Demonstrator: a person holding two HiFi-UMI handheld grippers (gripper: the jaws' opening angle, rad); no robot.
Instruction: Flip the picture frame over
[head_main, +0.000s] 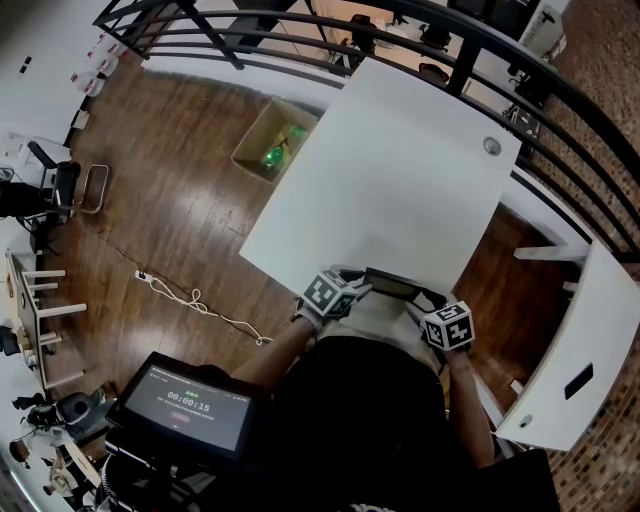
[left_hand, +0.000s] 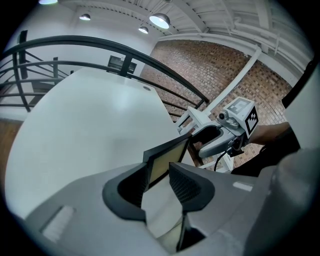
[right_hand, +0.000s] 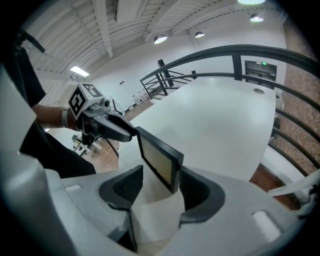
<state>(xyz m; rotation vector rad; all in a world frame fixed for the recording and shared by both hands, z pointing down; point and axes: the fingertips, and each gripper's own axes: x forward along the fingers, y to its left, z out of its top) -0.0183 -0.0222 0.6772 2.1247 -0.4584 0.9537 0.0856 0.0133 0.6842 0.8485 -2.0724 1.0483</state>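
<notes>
Partly hidden: picture frame (right_hand: 157, 157), bottom cut off behind the jaws, tilted between the spread jaws of left gripper (left_hand: 157, 172) and right gripper (right_hand: 161, 172), resting against one jaw of each, not pinched.

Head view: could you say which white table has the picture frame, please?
The large table ahead, picture frame at its near edge; the narrower table stands off right.
</notes>
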